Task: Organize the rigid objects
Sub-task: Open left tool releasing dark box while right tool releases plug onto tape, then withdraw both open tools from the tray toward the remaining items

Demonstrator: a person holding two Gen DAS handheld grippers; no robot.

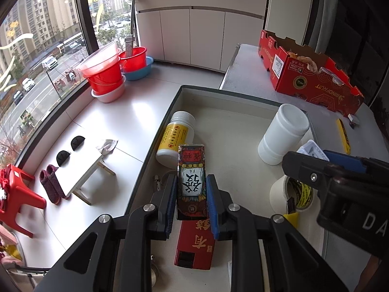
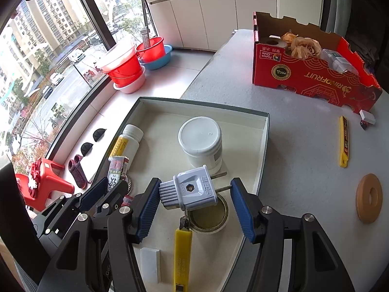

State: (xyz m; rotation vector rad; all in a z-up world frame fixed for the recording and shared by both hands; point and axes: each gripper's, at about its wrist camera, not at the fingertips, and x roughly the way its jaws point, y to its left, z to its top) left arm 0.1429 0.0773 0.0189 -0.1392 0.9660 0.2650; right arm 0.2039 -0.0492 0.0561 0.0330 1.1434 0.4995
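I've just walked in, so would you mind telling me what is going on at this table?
A person with two handheld grippers is sorting small items into a shallow tray. The left gripper is shut on a small decorated box, and the right gripper holds a grey plug above the tape roll. Two white jars already sit inside.

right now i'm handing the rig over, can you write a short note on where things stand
Left gripper: shut on the card box, held over the tray.
Right gripper: holds the grey plug by its ends, above the tape roll.
In the tray: white jar, pill bottle, red box, yellow knife.
Left on the table: yellow blade case, wooden ring.
The red carton stands at the back.
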